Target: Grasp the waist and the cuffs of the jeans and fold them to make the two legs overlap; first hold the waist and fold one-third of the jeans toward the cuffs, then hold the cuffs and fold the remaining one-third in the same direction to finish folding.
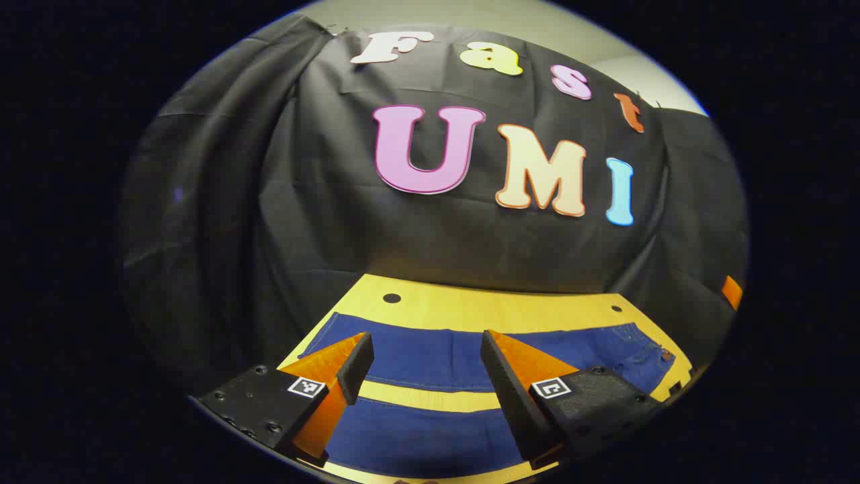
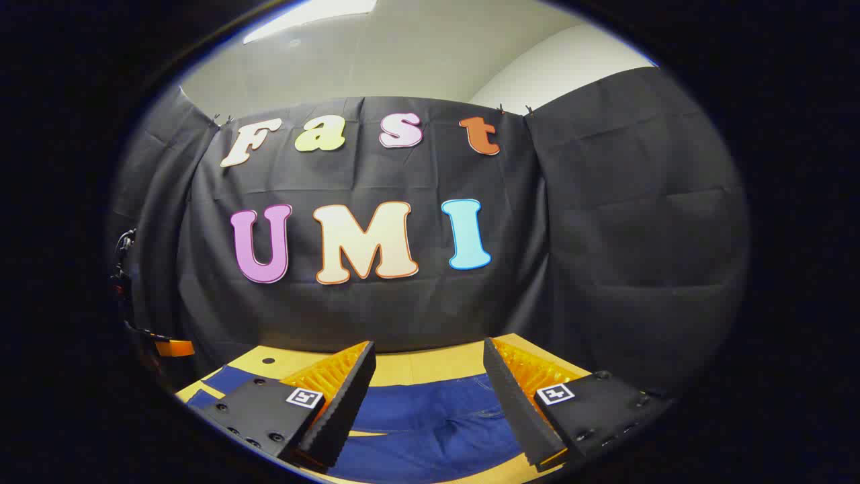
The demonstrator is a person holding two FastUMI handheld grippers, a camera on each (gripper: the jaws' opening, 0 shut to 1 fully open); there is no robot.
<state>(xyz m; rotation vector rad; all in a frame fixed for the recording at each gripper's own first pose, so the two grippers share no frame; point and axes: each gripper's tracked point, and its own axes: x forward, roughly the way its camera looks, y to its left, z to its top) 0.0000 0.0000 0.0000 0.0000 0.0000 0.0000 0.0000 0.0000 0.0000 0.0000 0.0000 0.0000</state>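
Dark blue jeans (image 1: pixel 430 359) lie flat and spread out on a yellow desk (image 1: pixel 470 309), the two legs apart with a strip of desk showing between them. The left hand-held gripper (image 1: pixel 426 370) hovers above the legs, fingers spread, holding nothing. The right hand-held gripper (image 2: pixel 430 383) hovers over the waist end, also spread and empty. Folding seems not yet begun; next, each should lower and pinch waist and cuffs.

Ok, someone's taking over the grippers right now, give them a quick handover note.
Left gripper: open, holding nothing, above the jeans.
Right gripper: open, holding nothing, over the jeans' other end.
Jeans: spread flat on the yellow table, the two legs side by side with a strip of table between them.
Done: nothing folded.
Left: overlap the legs, then both one-third folds.
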